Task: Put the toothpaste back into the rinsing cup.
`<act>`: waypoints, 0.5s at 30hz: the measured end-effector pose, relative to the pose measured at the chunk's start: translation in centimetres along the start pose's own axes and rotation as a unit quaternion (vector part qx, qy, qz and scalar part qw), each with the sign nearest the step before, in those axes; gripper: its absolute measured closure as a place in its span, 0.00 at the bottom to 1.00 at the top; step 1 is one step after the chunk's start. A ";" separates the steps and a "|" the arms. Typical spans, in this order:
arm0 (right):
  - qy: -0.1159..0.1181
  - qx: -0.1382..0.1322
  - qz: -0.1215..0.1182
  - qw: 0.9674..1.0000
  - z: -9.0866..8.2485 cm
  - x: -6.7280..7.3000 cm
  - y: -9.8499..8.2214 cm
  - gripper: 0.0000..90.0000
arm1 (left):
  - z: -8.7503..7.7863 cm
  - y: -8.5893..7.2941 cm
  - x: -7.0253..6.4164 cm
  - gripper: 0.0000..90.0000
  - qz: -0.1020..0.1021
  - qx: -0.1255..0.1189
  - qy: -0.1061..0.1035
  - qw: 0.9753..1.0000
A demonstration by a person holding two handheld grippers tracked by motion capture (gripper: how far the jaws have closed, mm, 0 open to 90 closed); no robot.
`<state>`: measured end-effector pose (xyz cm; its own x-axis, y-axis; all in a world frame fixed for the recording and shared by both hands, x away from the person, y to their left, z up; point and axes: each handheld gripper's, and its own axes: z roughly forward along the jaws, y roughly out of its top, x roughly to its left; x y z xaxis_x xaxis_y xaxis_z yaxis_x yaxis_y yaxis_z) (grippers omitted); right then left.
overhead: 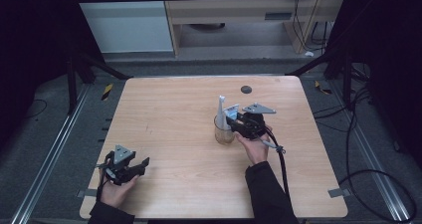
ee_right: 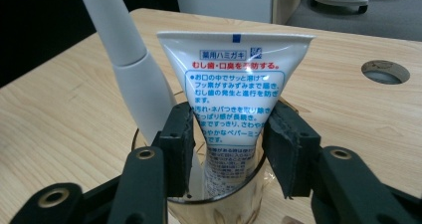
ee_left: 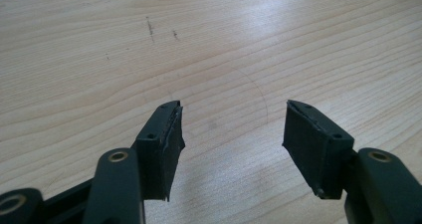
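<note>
Light wood-grain table point(overhead: 169, 134), rounded corners, sitting mid frame in the high view w/ dark grey carpet all around it. There's a dark round grommet hole point(overhead: 246, 89) near the top edge of the tabletop, also visible at right in the right gripper view point(ee_right: 385, 71). Metal floor rails run diagonally at lower left and lower right, black frame bars cross the top, and a pale wood desk w/ dangling cables sits at the back, upper center/right. Yellow-black tape bits on the floor at both upper corners of the table. Grain has a few faint dark scuffs, upper left in the left gripper view.

Left gripper point(overhead: 125, 165) is at the lower left of the high view, held just above the tabletop, hand underneath. Its jaws are spread wide w/ nothing but bare wood between them, see left gripper view point(ee_left: 233, 134).

Right gripper point(overhead: 233, 118) is center-right in the high view, right up against the clear cup point(overhead: 224, 132), which stands upright on the table a bit right of center. In the right gripper view the cup point(ee_right: 226, 196) is at bottom center, w/ a white toothpaste tube point(ee_right: 234, 84) standing in it crimp-end up, and a white toothbrush handle point(ee_right: 124, 55) leaning to the upper left beside it. Right gripper point(ee_right: 228, 147) has a jaw on each side of the tube at about rim level; pads look v close to it, but can't tell if they actually press on it or have a slight gap.
</note>
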<state>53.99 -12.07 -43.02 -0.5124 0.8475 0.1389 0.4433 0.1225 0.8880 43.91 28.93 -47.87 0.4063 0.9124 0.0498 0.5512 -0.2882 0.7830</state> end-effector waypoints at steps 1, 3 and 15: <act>-0.003 0.006 -0.008 1.000 -0.2 0.1 0.0 0.61 | 0.0 0.0 0.0 0.44 0.000 0.000 0.000 1.000; -0.003 0.008 -0.010 1.000 -0.3 0.1 0.0 0.61 | 0.0 0.0 0.0 0.44 0.001 0.000 0.000 1.000; -0.006 0.006 -0.025 1.000 -3.7 0.0 0.9 0.43 | 0.0 0.0 -0.1 0.44 0.001 0.001 0.001 1.000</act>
<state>51.66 -13.88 -40.57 -0.5258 0.8460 0.0886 0.4264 0.1721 0.8880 43.83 28.89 -47.86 0.4067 0.9120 0.0527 0.5518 -0.2912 0.7815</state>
